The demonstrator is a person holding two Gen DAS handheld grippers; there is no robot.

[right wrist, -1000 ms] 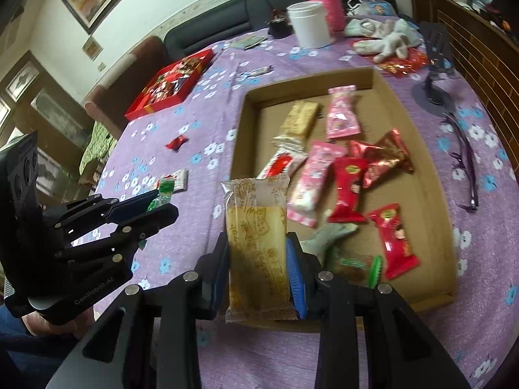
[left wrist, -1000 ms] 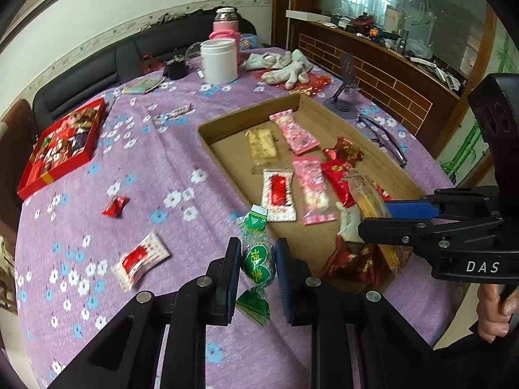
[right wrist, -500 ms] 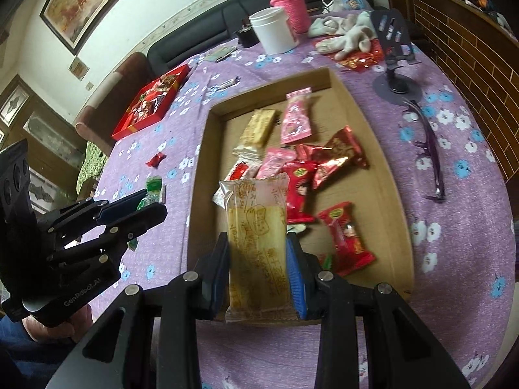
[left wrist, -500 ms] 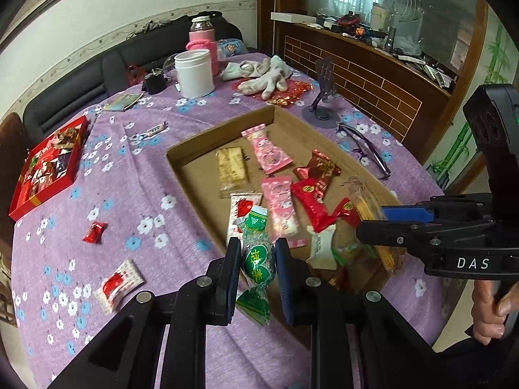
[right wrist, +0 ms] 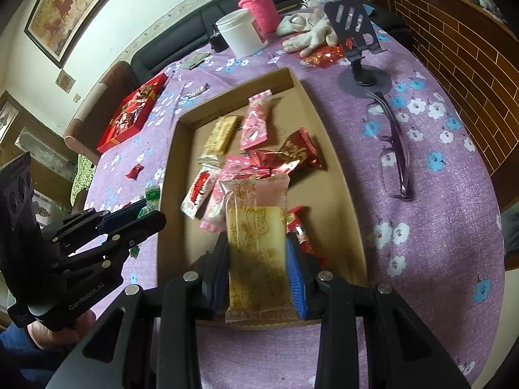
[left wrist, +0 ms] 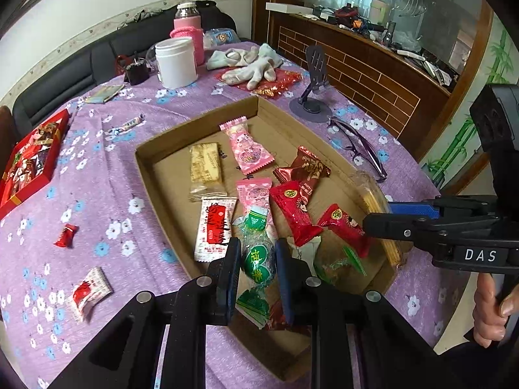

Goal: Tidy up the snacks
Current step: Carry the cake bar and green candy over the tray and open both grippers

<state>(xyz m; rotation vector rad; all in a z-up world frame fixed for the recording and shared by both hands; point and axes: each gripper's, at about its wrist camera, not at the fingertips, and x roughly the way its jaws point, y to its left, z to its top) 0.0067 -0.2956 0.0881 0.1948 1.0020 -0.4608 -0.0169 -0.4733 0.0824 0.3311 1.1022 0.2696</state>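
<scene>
The left gripper [left wrist: 258,264] is clenched on a green-wrapped candy [left wrist: 256,261], its 2 pads pressing the round middle of the sweet while the twisted wrapper ends stick out above and below, and it hangs over the near end of the cardboard tray [left wrist: 147,168]. The right gripper [right wrist: 258,269] is clenched on a long yellow biscuit pack [right wrist: 256,243], held upright between the fingers above the tray's near edge [right wrist: 343,194]; in the left wrist view the same pack [left wrist: 376,204] shows edge-on at the tray's right side, gripped by the right gripper [left wrist: 382,217], with a hand [left wrist: 489,311] on its handle. Inside the tray lie 2 pink packs [left wrist: 248,150], a pale biscuit pack [left wrist: 206,170], a white pack with a red label [left wrist: 215,227], a dark red foil pack [left wrist: 305,168] and 2 bright red packs [left wrist: 293,209], most of them bunched toward the near half. The tray sits on a worktop under a purple flowered cloth [left wrist: 97,194]. On the cloth left of the tray lie a small red candy [left wrist: 66,235] and a white-and-red pack [left wrist: 89,293], with an open red box [left wrist: 27,159] at the left edge. Toward the far edge stand a white jar [left wrist: 176,61] and a pink-sleeved bottle [left wrist: 188,29], beside some gloves [left wrist: 249,64]. A phone stand [left wrist: 311,97] and purple glasses [left wrist: 356,149] lie along the right edge.
</scene>
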